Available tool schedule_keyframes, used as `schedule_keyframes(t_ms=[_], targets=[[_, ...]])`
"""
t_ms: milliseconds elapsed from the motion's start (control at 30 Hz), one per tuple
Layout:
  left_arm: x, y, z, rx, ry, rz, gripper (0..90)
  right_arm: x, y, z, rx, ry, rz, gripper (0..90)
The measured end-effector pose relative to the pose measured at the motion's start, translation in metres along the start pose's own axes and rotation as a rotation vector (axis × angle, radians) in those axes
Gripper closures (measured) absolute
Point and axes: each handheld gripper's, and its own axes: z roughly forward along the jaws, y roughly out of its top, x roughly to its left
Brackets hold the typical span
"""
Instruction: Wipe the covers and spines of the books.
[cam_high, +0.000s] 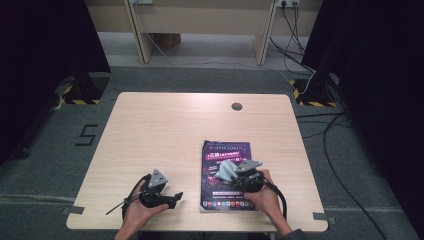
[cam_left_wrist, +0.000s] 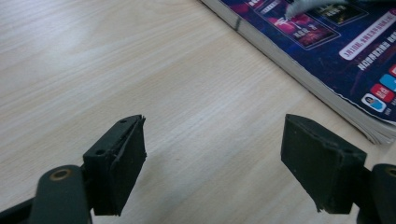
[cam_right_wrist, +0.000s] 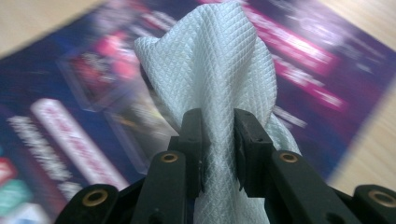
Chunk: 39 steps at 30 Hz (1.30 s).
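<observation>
A purple magazine (cam_high: 227, 172) lies flat on the wooden table (cam_high: 165, 135), right of centre near the front. My right gripper (cam_high: 235, 176) rests over its middle, shut on a bunched white quilted cloth (cam_high: 227, 169). In the right gripper view the cloth (cam_right_wrist: 219, 88) rises from between the two black fingers (cam_right_wrist: 194, 135) above the blurred magazine cover (cam_right_wrist: 70, 102). My left gripper (cam_high: 177, 197) lies low over bare wood to the left of the magazine, open with nothing between its pads (cam_left_wrist: 126, 158). The magazine's spine edge (cam_left_wrist: 299, 70) runs across the upper right of the left gripper view.
A round cable hole (cam_high: 236, 106) sits near the table's far edge. Cables (cam_high: 325, 125) trail over the grey floor at the right. Wooden desk legs (cam_high: 140, 35) and black curtains stand beyond the table. A "5" mark (cam_high: 86, 135) is on the floor at the left.
</observation>
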Motion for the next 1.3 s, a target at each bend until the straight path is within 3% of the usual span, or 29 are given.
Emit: schedule_keyframes(t_ms=[67, 367, 500, 600, 933, 1133, 1300], targets=[[0.0, 0.0, 0.0, 0.001, 0.002, 0.0, 21.3, 0.021, 0.006, 0.003, -0.011, 0.041, -0.047, 75.0], [-0.002, -0.001, 0.002, 0.013, 0.002, 0.013, 21.6, 0.056, 0.014, 0.006, -0.018, 0.111, -0.125, 75.1], [-0.002, -0.001, 0.002, 0.016, 0.005, 0.018, 21.6, 0.051, 0.014, 0.007, -0.02, 0.122, -0.117, 74.1], [-0.003, -0.001, 0.001, 0.013, 0.003, 0.012, 21.6, 0.039, 0.011, 0.005, -0.014, 0.079, -0.102, 74.2], [-0.004, -0.001, 0.003, 0.02, -0.003, 0.021, 21.7, -0.032, -0.024, -0.016, 0.001, -0.079, 0.098, 74.1], [-0.003, -0.001, 0.002, 0.019, 0.002, 0.014, 21.7, -0.033, -0.028, -0.02, 0.007, -0.092, 0.101, 74.2], [-0.002, -0.001, 0.002, 0.018, 0.002, 0.013, 21.8, -0.014, -0.026, -0.02, -0.005, -0.043, 0.081, 74.2]])
